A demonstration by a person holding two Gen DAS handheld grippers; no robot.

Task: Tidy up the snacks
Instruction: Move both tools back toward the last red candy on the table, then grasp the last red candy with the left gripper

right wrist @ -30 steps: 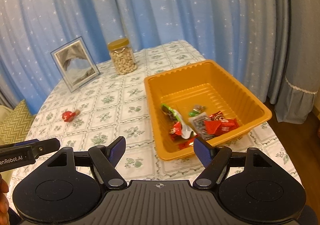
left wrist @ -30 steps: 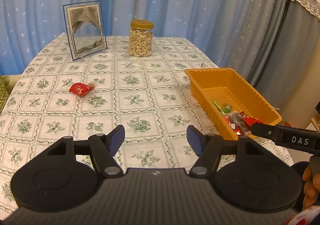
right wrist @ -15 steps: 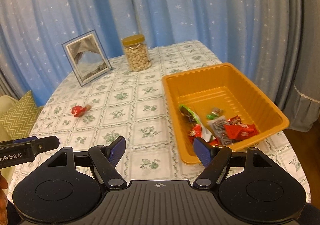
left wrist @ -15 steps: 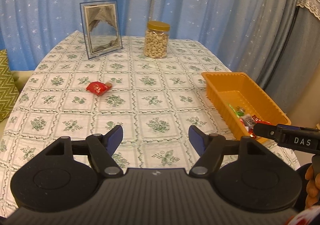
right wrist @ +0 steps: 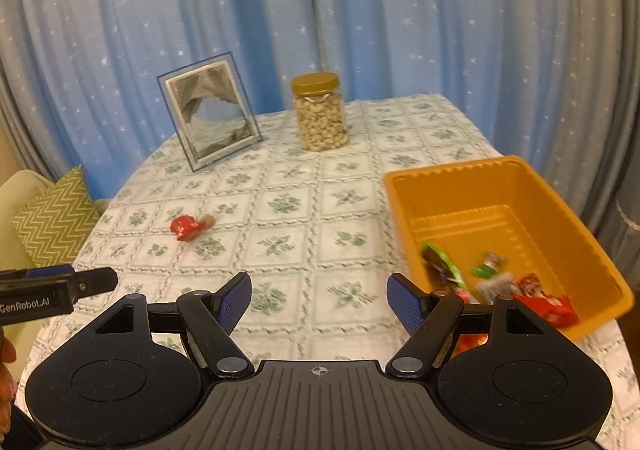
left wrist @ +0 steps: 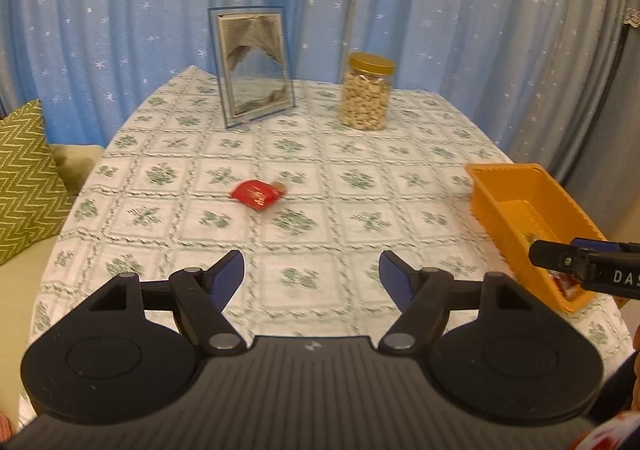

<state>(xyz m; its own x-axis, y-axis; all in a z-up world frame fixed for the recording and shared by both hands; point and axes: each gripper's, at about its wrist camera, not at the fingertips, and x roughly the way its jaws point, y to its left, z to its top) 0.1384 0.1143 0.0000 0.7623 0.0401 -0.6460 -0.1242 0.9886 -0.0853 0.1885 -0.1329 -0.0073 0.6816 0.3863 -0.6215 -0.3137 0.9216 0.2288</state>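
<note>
Grippers, left gripper (left wrist: 311,270) and right gripper (right wrist: 319,298), both spread wide holding nothing, red snack (left wrist: 257,193) mid-table, orange tray (right wrist: 472,186) at the table's right edge.

In the left wrist view, the white letters "DAS" stand on the black side of the right tool (left wrist: 592,268), at the right edge of the frame. The word is cut off there.

In the right wrist view, the white letters "GenRobot.AI" stand on the black side of the left tool (right wrist: 56,290), at the left edge of the frame.

The print on the red snack wrappers (right wrist: 546,308) is too blurry to read.
</note>
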